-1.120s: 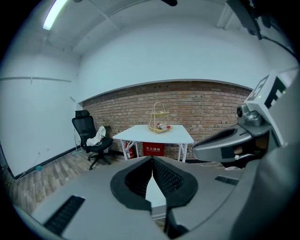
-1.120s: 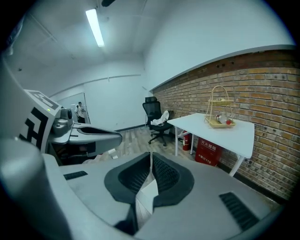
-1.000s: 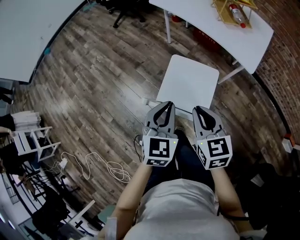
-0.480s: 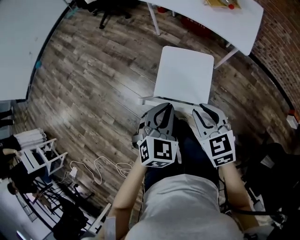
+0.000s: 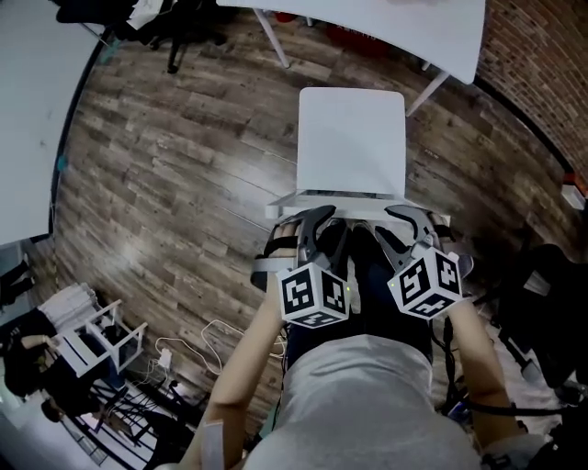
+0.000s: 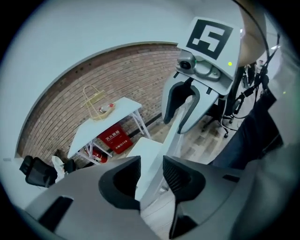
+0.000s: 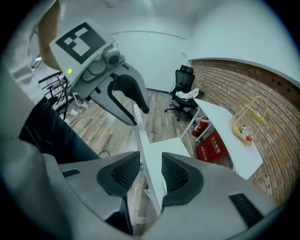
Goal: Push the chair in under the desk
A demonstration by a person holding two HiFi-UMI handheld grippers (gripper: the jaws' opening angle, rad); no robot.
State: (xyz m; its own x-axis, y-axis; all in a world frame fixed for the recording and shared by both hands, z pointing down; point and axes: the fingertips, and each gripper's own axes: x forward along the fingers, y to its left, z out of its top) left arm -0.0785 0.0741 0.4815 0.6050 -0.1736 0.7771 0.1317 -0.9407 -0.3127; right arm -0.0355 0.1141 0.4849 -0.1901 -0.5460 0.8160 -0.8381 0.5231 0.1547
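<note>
Left tongs (image 6: 151, 176) and right tongs (image 7: 150, 171) are spreading apart, astride the chair backrest (image 5: 349, 197).

Room interior. The floor (image 5: 184, 165) is weathered grey-brown wood planks, with a pale sheen of light on one patch. One side is a red-brown brick wall (image 7: 243, 89); the far wall (image 7: 154, 51) and the ceiling are plain white. A white desk (image 5: 395, 23) stands along the brick, with a red box (image 7: 212, 144) beneath it. A black office chair (image 7: 183, 89) sits past the desk's end. A second white table (image 5: 28, 110) occupies the opposite side. A small white rack (image 5: 101, 344) stands on the planks, a loose white cable (image 5: 216, 335) trailing near it.
</note>
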